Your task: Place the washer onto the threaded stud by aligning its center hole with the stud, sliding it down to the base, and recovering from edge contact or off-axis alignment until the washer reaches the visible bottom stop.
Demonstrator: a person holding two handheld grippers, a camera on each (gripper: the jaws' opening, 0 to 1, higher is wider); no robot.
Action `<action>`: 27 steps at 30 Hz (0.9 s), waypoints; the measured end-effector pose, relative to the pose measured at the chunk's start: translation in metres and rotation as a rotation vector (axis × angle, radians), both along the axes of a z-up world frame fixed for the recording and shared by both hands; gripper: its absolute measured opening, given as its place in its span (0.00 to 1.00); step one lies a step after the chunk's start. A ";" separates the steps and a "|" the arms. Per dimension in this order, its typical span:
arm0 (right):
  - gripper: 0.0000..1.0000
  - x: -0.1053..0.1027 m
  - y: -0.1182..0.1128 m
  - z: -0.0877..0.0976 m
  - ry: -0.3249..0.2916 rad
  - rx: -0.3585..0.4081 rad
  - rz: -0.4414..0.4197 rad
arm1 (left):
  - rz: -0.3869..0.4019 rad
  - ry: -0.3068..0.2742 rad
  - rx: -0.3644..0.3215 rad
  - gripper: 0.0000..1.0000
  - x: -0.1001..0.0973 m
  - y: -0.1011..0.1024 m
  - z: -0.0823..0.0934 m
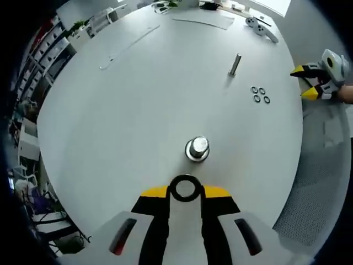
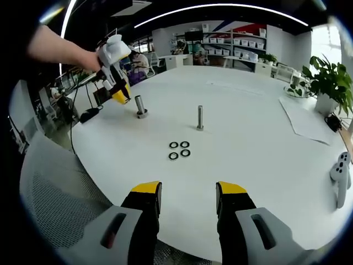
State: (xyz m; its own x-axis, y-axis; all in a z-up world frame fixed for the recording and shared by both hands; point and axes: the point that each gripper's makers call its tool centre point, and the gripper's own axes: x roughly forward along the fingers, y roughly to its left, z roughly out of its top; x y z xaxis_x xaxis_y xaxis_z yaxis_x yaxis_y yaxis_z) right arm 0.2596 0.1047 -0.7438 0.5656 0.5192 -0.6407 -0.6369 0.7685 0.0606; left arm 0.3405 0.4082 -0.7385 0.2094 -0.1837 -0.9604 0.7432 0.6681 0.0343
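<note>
My left gripper [image 1: 185, 192] is shut on a black washer [image 1: 185, 176], which lies flat between the yellow tips. Just beyond it stands a threaded stud [image 1: 197, 148] on its round metal base, seen from above; the washer is short of the stud and not over it. From the right gripper view, a hand holds the left gripper [image 2: 120, 93] close above and to the left of that stud [image 2: 140, 106]. My right gripper [image 2: 188, 194] is open and holds nothing, near the table's edge; it also appears as the right gripper [image 1: 311, 81] at the table's rim.
A second stud [image 2: 199, 117] stands mid-table, with three spare washers [image 2: 180, 149] lying in front of it. Game controllers [image 2: 342, 176] lie at the right, paper sheets [image 2: 309, 118] behind them, and a plant [image 2: 331, 83]. A mesh chair [image 2: 49, 182] is against the table's edge.
</note>
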 end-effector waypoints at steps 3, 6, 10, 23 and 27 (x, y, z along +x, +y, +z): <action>0.42 0.001 0.000 0.001 -0.003 0.006 0.000 | -0.004 -0.011 -0.012 0.19 0.004 -0.006 0.006; 0.42 0.001 0.000 0.000 -0.002 0.005 -0.001 | -0.012 -0.018 -0.017 0.19 0.005 -0.012 0.011; 0.42 0.001 0.000 0.001 -0.005 0.008 -0.004 | -0.023 -0.026 -0.021 0.19 0.010 -0.017 0.017; 0.42 0.002 -0.001 0.002 -0.009 0.012 -0.010 | -0.057 -0.027 -0.028 0.19 0.017 -0.035 0.018; 0.42 0.002 -0.001 0.002 -0.010 0.014 -0.012 | -0.068 -0.018 -0.025 0.19 0.017 -0.037 0.015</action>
State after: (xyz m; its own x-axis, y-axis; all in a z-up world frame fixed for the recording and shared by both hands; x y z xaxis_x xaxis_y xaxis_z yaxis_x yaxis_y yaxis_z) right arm 0.2617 0.1039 -0.7413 0.5784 0.5212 -0.6275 -0.6284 0.7752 0.0647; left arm 0.3578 0.3714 -0.7230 0.2131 -0.2220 -0.9515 0.7862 0.6171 0.0320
